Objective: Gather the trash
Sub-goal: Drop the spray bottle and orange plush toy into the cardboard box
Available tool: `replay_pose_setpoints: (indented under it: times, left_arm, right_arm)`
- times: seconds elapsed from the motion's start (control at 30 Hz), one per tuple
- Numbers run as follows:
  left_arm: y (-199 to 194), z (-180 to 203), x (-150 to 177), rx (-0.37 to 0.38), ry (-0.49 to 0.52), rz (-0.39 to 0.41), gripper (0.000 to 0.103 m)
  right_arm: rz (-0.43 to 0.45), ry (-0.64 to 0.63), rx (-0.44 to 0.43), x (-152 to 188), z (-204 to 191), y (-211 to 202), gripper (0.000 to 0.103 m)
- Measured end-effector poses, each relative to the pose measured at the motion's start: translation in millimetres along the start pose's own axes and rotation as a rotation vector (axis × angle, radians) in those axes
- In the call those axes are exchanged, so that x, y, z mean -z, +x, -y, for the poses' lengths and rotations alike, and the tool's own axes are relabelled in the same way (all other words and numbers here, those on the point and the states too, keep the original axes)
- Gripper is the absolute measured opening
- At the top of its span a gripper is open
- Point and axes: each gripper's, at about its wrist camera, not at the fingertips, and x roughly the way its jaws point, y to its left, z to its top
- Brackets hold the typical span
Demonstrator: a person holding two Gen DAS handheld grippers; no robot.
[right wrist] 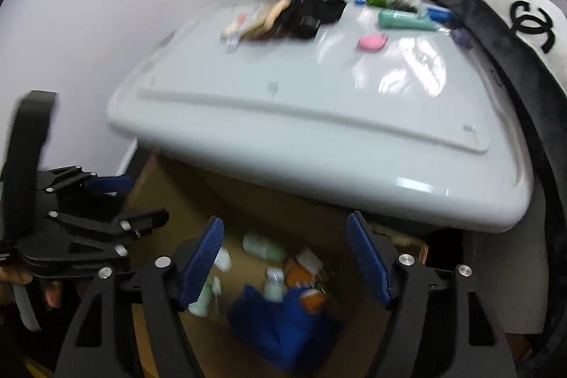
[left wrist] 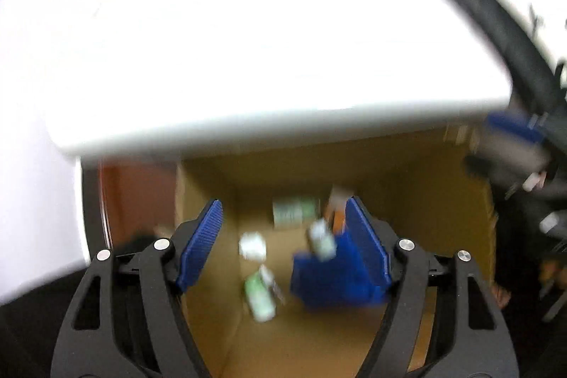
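Both grippers hang over the cardboard box [right wrist: 159,179] tucked under the near edge of the white table [right wrist: 319,137]. Left gripper [left wrist: 283,247] jaws wide apart, nothing held; right gripper [right wrist: 285,259] likewise.

Trash already in the box: blue item [right wrist: 283,332], small bottles [right wrist: 265,245].

More clutter at the table's far edge, e.g. green tube [right wrist: 404,18], pink object [right wrist: 372,42]. Probably light, smooth plastic, slippery; pinch the tube across its middle.

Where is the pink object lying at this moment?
In the right wrist view, the pink object lies on the white table, toward its far right side, just below the green tube and right of the black item.
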Motion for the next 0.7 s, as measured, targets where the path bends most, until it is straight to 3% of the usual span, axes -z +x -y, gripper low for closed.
replay_pose_setpoints:
  times: [0.07,0.13,0.27,0.37,0.43,0.53,0.7]
  left_arm:
    - [-24.7,0.4,-28.9,-0.017,-0.001,0.130,0.082]
    - [-37.6,0.7,-55.4,-0.030,-0.011,0.212,0.084]
    - [-42.9,8.6,-105.5,-0.049,-0.004,0.340,0.085]
    - [-29.7,10.1,-110.1,-0.079,0.017,0.403,0.085]
    - [-18.5,5.4,-106.7,-0.090,0.013,0.371,0.085]
    - [0.5,0.6,-105.4,-0.003,-0.011,0.249,0.085]
    - [5.9,-5.7,-95.4,-0.044,0.033,0.218,0.085]
  right_arm:
    - [0.032,0.004,0.013,-15.8,0.4,-4.3,0.072]
    - [0.059,-0.019,0.051,-35.5,1.3,-9.0,0.073]
    - [0.128,-0.055,0.179,-89.9,16.9,-10.2,0.085]
    - [0.106,-0.017,0.210,-135.7,38.7,17.8,0.088]
    - [0.080,0.001,0.214,-159.1,49.7,46.6,0.094]
    - [0.040,0.002,0.272,-184.6,63.2,92.2,0.094]
    - [0.013,0.067,0.295,-203.2,83.7,138.8,0.094]
